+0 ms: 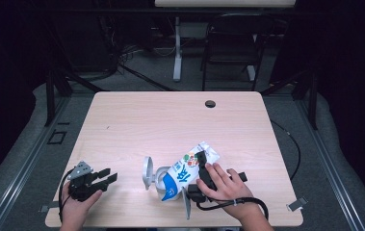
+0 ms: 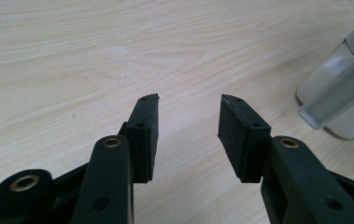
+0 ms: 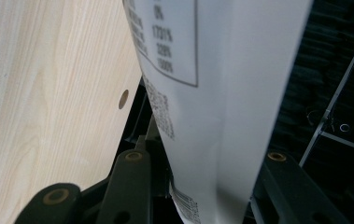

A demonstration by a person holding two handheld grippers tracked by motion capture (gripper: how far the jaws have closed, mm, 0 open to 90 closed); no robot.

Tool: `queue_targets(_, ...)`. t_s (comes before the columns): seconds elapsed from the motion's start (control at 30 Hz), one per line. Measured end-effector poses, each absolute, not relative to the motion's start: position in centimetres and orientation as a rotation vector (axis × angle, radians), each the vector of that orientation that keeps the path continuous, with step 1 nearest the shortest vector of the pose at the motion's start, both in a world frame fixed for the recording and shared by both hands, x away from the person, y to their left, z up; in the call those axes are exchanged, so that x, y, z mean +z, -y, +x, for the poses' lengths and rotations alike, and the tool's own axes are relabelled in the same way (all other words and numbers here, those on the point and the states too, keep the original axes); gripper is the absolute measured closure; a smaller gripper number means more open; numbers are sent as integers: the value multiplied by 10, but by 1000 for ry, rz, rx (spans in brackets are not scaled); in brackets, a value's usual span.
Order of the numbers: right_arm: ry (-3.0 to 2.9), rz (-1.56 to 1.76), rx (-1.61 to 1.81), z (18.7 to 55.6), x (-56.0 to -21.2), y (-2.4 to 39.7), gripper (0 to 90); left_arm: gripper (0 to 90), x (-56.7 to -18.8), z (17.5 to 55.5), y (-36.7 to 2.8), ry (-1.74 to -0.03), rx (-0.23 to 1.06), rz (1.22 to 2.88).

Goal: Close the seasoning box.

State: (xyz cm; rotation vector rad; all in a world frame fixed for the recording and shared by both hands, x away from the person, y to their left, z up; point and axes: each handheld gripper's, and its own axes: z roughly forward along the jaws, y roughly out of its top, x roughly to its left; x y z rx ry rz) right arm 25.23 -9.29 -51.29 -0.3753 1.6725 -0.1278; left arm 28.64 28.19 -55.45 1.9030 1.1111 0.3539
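A white pouch (image 1: 185,171) with blue and coloured print hangs tilted over the table, its lower end at the mouth of a clear container (image 1: 160,182). The container's round lid (image 1: 147,172) stands swung open to the left. My right gripper (image 1: 197,161) is shut on the pouch near its upper end. In the right gripper view the pouch's white back (image 3: 221,70), printed with a table and codes, sits between the black jaws of my right gripper (image 3: 202,144). My left gripper (image 1: 109,174) rests at the table's front left, open with nothing in it (image 2: 189,100). The clear container (image 2: 338,93) lies to its right.
The light wooden table (image 1: 170,120) has a dark cable hole (image 1: 210,103) near its far edge. A thin clear upright piece (image 1: 188,204) stands by the front edge below the pouch. A black chair (image 1: 233,43) and desk legs stand beyond the table.
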Motion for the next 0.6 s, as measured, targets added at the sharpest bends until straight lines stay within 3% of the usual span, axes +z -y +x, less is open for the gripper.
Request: queue_targets(0.6, -1671, -368, -134, 252, -513, 92, 679, 585, -554, 287, -282, -1111, 356, 1901)
